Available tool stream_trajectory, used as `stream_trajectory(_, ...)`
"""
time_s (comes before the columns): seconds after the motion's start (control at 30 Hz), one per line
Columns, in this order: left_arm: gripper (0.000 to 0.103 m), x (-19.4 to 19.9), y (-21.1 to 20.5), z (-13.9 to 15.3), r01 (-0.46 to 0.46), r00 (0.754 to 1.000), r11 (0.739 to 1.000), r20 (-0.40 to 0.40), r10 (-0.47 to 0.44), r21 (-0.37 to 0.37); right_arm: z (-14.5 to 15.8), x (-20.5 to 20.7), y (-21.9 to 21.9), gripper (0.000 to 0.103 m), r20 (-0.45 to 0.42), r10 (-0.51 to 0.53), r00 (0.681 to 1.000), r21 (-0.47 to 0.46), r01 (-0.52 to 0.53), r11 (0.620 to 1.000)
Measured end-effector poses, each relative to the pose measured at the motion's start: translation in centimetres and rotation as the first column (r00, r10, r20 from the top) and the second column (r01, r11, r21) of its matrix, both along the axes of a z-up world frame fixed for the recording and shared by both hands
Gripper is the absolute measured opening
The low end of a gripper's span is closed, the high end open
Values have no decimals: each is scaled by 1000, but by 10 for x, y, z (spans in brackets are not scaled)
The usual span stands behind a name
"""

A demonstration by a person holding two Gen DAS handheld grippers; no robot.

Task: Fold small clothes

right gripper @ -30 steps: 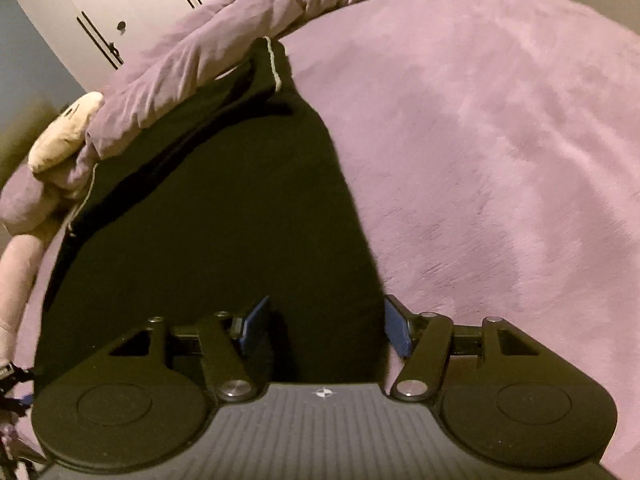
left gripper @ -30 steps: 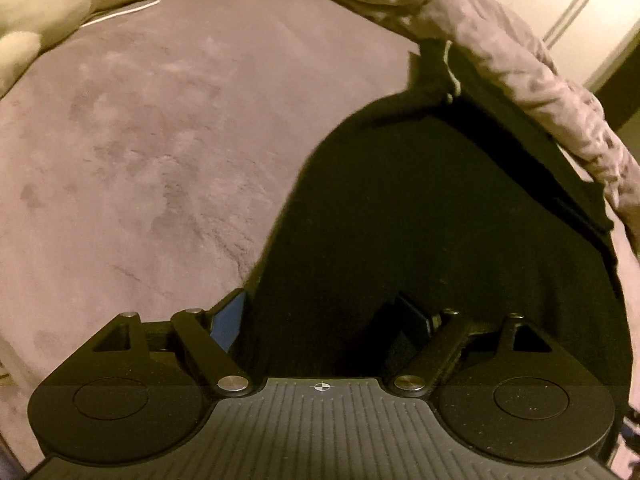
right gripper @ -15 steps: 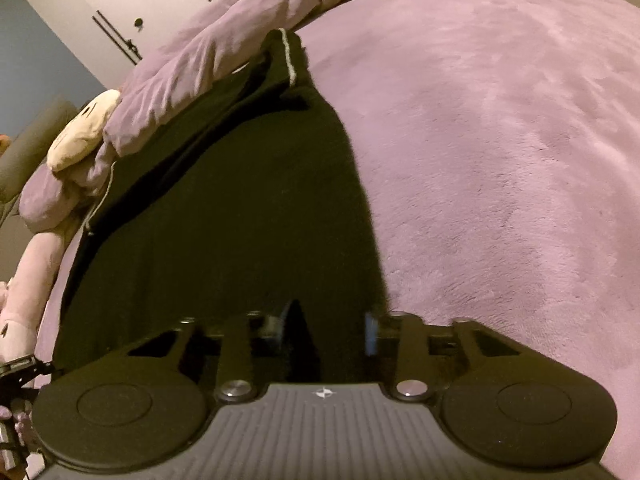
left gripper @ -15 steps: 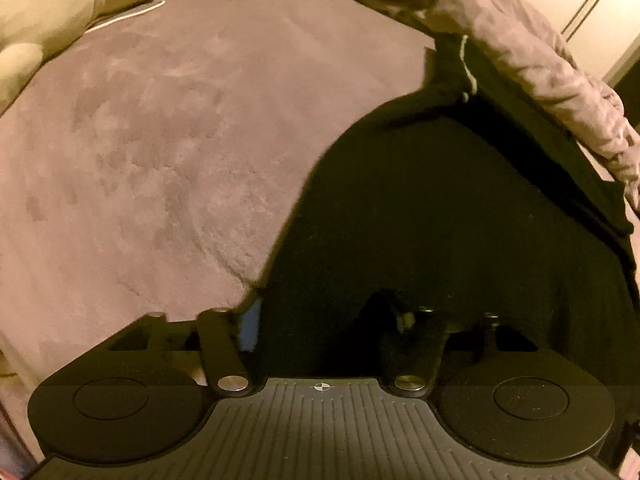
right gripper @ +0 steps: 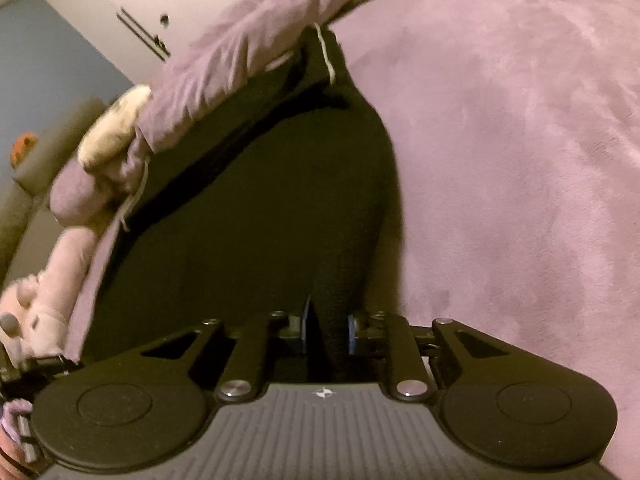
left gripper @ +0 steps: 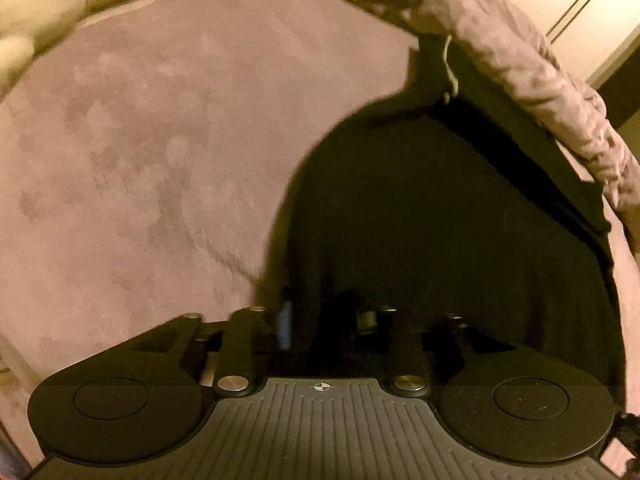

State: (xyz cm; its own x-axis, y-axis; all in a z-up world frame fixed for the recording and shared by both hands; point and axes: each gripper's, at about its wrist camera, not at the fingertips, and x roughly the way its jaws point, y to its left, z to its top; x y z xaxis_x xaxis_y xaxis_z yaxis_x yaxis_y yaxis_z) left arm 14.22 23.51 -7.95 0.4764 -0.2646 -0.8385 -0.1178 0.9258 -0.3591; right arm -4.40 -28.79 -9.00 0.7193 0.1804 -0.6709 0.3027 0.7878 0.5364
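A black garment (left gripper: 440,220) lies spread on a mauve plush bed cover (left gripper: 140,160), with a pale drawstring at its far end. My left gripper (left gripper: 324,320) sits over the garment's near left corner. Its jaws are closing with dark cloth between them, and a gap still shows at the blue left pad (left gripper: 285,324). In the right wrist view the same garment (right gripper: 260,220) runs away from my right gripper (right gripper: 329,324). Those jaws are still closing, and their pads (right gripper: 306,320) pinch a raised ridge of cloth at the near right corner.
A crumpled mauve duvet (left gripper: 520,60) is heaped along the garment's far edge. A cream plush toy (left gripper: 24,20) lies at the far left. More plush toys (right gripper: 48,300) sit at the bed's left side. Wardrobe doors (right gripper: 140,0) stand behind. The bed cover (right gripper: 520,160) spreads to the right.
Both grippers' jaws have narrowed from wide open onto the garment's near corners. The right gripper has tilted up a little, and the cloth now bunches between its pads.
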Motion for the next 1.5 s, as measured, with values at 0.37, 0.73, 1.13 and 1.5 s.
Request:
stream_trajectory(0.37, 40, -1, -12, 0, 39, 999, 998, 9, -40, 58, -10, -7, 0, 22, -10, 24, 1000, 44, -23, 999)
stream_trajectory(0.73, 11, -6, 7, 5, 10, 1000, 1000, 3, -10, -16, -4, -13, 0, 17, 21, 3, 1000, 78, -5, 997)
stream_trajectory(1.13, 12, -8, 11, 2, 1, 1000, 999, -16, -1, -36, -8, -13, 2, 26, 1, 57, 998, 95, -57, 994)
stream_trajectory(1.5, 28, -14, 15, -9, -8, 998, 987, -56, -1, -161, -25, -26, -7, 34, 31, 23, 999, 299, -31, 954)
